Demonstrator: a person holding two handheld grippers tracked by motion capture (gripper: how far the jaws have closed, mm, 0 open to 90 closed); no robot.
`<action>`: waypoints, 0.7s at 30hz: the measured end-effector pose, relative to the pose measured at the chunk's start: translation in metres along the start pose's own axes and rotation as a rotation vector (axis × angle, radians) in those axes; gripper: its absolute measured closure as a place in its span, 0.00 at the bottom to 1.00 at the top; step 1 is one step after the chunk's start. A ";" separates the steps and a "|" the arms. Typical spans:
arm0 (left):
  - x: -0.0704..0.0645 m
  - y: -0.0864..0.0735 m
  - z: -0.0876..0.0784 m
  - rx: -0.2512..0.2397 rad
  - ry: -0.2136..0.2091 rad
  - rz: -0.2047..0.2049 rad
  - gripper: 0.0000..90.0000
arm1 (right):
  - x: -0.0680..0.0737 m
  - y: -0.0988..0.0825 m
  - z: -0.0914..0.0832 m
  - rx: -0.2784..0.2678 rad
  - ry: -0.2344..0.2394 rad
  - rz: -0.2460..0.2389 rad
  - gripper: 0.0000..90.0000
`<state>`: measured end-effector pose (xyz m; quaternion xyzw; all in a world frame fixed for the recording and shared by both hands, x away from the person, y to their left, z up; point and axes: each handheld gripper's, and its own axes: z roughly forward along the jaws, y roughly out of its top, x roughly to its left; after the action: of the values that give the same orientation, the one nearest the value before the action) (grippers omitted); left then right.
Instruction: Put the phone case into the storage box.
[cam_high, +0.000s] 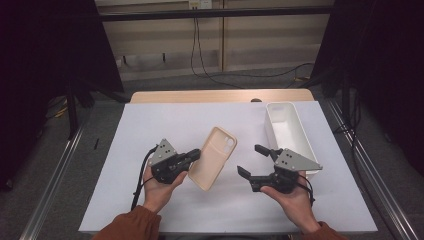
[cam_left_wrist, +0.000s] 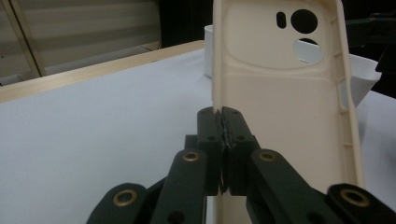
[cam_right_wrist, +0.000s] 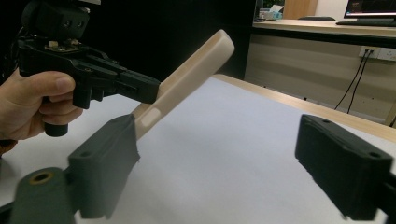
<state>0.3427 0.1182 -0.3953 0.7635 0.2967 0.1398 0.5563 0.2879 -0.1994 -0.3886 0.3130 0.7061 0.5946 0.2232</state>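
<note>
Gripping the cream phone case (cam_high: 213, 158) by one long edge, your left gripper (cam_high: 194, 156) has its jaws pressed together on that thin rim; in the left gripper view the two pads meet on the case wall (cam_left_wrist: 224, 122). You hold the case tilted and lifted off the white sheet (cam_high: 150, 130), its open inner side facing up, with the camera cut-outs (cam_left_wrist: 303, 21) at the far end. No brand, label or writing can be read on the case or on either gripper. Your right gripper (cam_high: 252, 161) hangs just beside the case with its jaws spread wide and nothing between them; the pads (cam_right_wrist: 105, 165) stand well apart, clear of the case edge (cam_right_wrist: 187, 79). A white rectangular tray (cam_high: 287, 131) sits on the sheet behind your right hand (cam_high: 292, 197). Your left hand (cam_high: 160, 187) wraps the gripper's grip from beneath.
</note>
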 end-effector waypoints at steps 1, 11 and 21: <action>0.000 0.000 0.001 0.001 0.005 0.000 0.97 | 0.000 0.001 0.001 0.000 0.000 0.000 0.18; -0.004 0.001 0.010 0.001 0.014 0.017 0.97 | -0.003 0.015 0.014 0.007 -0.009 -0.004 0.28; -0.006 0.001 0.011 0.003 0.020 0.034 0.97 | -0.004 0.016 0.028 0.012 -0.013 0.012 0.36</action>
<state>0.3445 0.1058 -0.3979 0.7678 0.2895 0.1562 0.5499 0.3127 -0.1815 -0.3785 0.3226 0.7062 0.5898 0.2222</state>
